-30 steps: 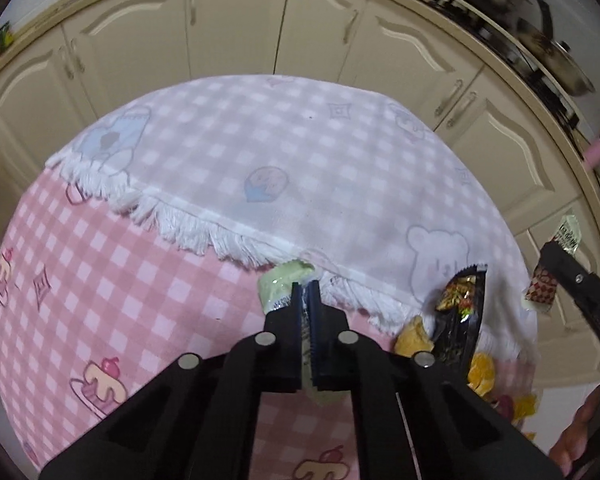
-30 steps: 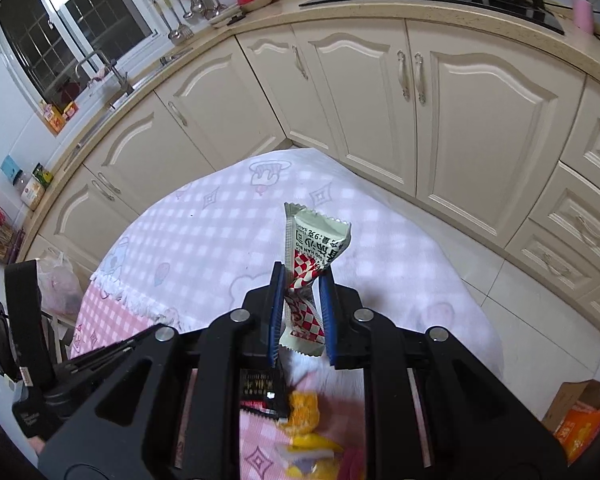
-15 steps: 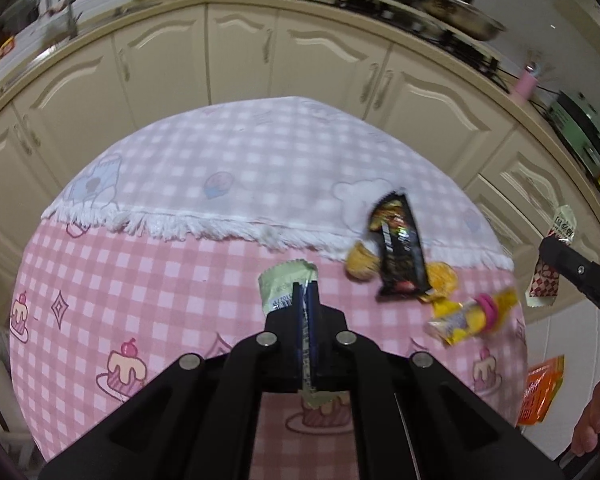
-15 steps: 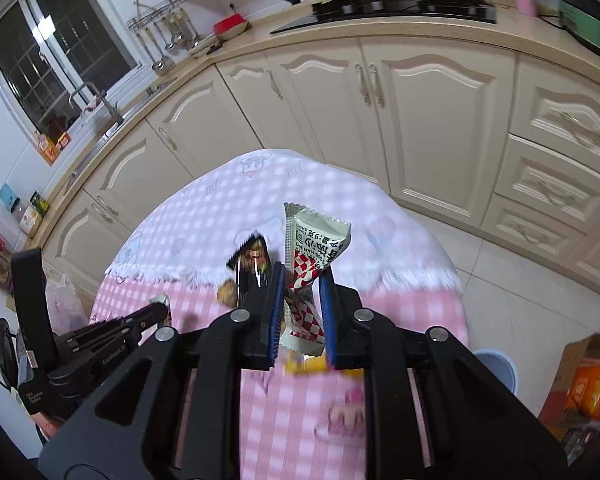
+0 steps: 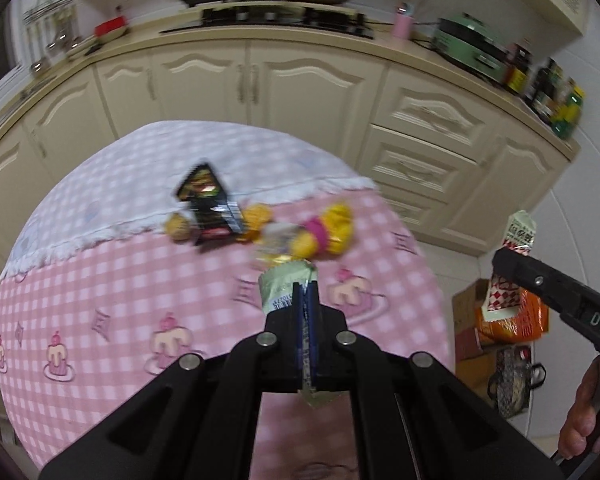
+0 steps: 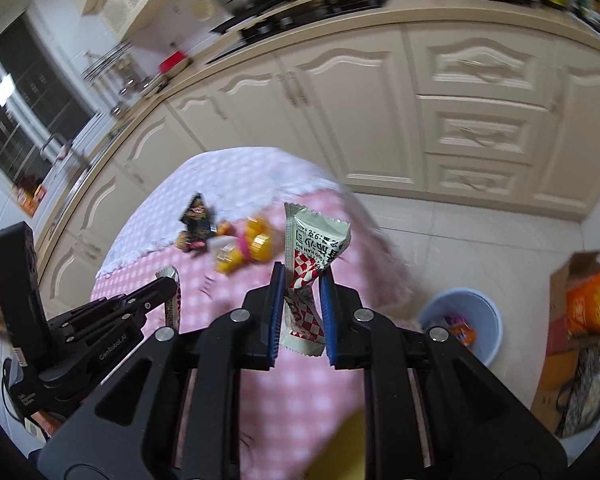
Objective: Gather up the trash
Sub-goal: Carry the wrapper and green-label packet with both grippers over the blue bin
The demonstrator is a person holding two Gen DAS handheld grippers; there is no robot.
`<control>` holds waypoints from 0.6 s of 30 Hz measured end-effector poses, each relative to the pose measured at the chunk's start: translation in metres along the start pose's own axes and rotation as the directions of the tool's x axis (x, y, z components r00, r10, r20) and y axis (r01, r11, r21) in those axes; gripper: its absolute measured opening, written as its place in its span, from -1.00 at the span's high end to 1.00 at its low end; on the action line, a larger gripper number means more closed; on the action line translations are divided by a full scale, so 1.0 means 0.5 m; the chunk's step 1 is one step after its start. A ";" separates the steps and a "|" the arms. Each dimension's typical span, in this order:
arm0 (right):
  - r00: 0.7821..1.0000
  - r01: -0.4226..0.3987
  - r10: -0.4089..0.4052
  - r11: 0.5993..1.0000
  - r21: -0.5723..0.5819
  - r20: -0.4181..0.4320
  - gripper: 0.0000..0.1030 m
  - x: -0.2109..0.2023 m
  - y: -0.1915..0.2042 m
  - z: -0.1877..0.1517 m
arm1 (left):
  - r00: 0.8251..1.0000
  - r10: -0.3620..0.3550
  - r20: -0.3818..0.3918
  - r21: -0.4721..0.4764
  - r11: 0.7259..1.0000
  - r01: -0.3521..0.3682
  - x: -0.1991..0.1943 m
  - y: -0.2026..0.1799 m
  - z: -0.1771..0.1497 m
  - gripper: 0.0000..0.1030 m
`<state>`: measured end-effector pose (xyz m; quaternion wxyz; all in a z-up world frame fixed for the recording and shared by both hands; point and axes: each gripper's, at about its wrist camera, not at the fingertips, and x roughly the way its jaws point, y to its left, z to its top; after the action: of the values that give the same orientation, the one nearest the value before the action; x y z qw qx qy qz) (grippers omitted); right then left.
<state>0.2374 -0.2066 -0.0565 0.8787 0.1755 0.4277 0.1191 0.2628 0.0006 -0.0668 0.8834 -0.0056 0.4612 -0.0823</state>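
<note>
Two wrappers are clamped in our claws, pale green in the left claw [image 5: 309, 287], red-checked in the right claw [image 6: 300, 276], while black and yellow wrappers [image 6: 236, 240] wait on the surface at eleven o'clock, the blue plastic bin [image 6: 488, 332] at three.

Glossy foil wrappers [image 5: 206, 204]; woven checked tablecloth [image 5: 100, 292]

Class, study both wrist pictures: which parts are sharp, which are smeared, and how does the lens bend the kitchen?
Left wrist view: the left gripper and its pale green wrapper look sharp; the black wrapper and cabinets smear. Right wrist view: the right gripper and red-checked wrapper are crisp; the stove streaks. Both: the fisheye lens bows the counter, and the corners go dark.
</note>
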 end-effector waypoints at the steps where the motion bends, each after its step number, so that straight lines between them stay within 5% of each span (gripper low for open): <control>1: 1.000 0.011 -0.011 1.000 0.012 0.003 0.66 -0.008 -0.014 -0.009 | 1.000 -0.017 -0.003 0.024 1.000 0.017 0.003 -0.027 -0.003 0.97; 10: 0.993 0.116 -0.116 0.982 0.150 -0.014 0.66 -0.063 -0.185 -0.076 | 0.991 -0.105 -0.083 0.166 0.979 0.118 0.051 -0.221 -0.046 0.97; 18: 0.986 0.168 -0.164 0.951 0.259 -0.040 0.66 -0.083 -0.328 -0.115 | 0.981 -0.106 -0.161 0.249 0.958 0.144 0.134 -0.382 -0.077 0.96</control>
<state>0.1764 -0.3591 -0.1274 0.8508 0.2524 0.4608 -0.0111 0.2423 -0.1955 -0.1268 0.8333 0.0870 0.5088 -0.1979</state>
